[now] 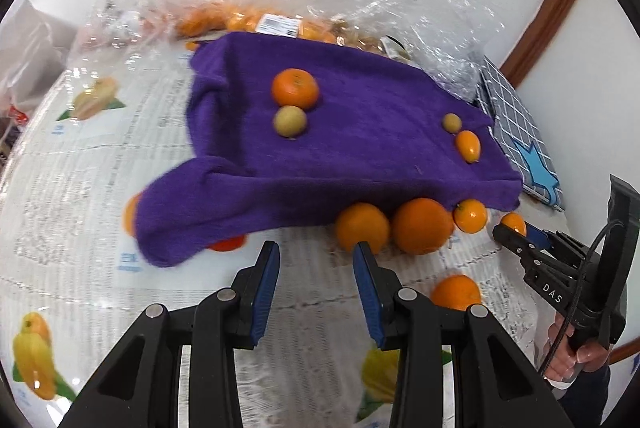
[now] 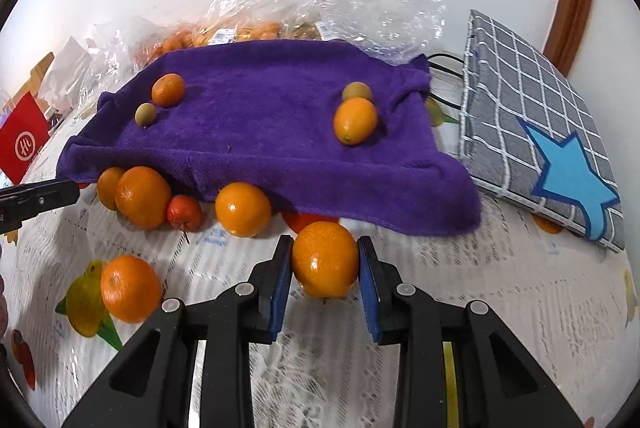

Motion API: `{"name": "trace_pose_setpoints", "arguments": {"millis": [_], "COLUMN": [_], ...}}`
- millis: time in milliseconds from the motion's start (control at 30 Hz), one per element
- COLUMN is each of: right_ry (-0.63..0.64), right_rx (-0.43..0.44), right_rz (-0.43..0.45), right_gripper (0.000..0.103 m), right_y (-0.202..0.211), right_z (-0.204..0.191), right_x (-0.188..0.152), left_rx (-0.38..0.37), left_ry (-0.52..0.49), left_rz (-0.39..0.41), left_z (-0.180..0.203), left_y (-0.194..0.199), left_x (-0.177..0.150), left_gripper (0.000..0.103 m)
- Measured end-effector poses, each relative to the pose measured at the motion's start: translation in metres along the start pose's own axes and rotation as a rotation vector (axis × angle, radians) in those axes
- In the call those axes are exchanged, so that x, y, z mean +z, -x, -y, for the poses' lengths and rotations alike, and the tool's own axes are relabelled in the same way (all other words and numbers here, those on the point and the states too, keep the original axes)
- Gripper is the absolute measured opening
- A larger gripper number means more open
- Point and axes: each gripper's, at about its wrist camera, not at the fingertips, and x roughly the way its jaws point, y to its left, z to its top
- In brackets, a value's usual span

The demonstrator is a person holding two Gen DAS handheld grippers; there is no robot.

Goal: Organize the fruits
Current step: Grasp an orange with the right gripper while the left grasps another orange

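Note:
A purple towel point(image 1: 352, 132) point(image 2: 264, 132) lies on the table with a mandarin point(image 1: 295, 88) point(image 2: 168, 90), a green-brown fruit point(image 1: 290, 121) point(image 2: 145, 114), a second small green fruit point(image 1: 452, 122) point(image 2: 357, 91) and a kumquat point(image 1: 468, 146) point(image 2: 355, 120) on it. Several oranges point(image 1: 422, 226) point(image 2: 143, 197) lie along the towel's front edge. My right gripper point(image 2: 325, 270) point(image 1: 505, 234) is shut on a kumquat point(image 2: 325, 264) point(image 1: 514, 223) at the towel's front edge. My left gripper point(image 1: 316, 268) is open and empty in front of the towel.
Clear plastic bags of fruit point(image 1: 256, 20) point(image 2: 248, 32) stand behind the towel. A grey checked cloth with a blue star point(image 2: 540, 132) point(image 1: 520, 140) lies to the right. A red card point(image 2: 22, 144) is at the left. The table has a printed fruit cover point(image 1: 80, 156).

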Motion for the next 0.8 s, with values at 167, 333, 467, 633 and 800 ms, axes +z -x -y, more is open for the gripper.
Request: {"name": "trace_pose_setpoints", "arguments": {"millis": [167,333,467,633,800], "right_ry": [-0.016,-0.024,-0.031,-0.018,-0.021], "right_rx": [-0.006,-0.003,0.005,0.001,0.011], "right_rz": [-0.001,-0.011,-0.011,-0.015,-0.008], "right_gripper": [0.031,0.031,0.031,0.031,0.031], "right_y": [0.006,0.006,0.005,0.002,0.007], "right_z": [0.010,0.016,0.016,0.013,0.011], "right_x": [-0.006,-0.010,-0.012,-0.013,-0.012], "left_rx": [-0.020,-0.020,0.005,0.001,0.021], "left_ry": [-0.015,-0.010,-0.011,-0.008,-0.013], "left_rz": [-0.023,-0.042,-0.029,-0.020,-0.012], "left_z": [0.015,0.022,0.026,0.026,0.024], "left_y": [-0.014,-0.026,-0.030,-0.030,-0.021], "left_x": [0.002,0.003,0.006,0.006,0.001], "left_gripper": [0.037,0.037,0.037,0.033,0.033]}}
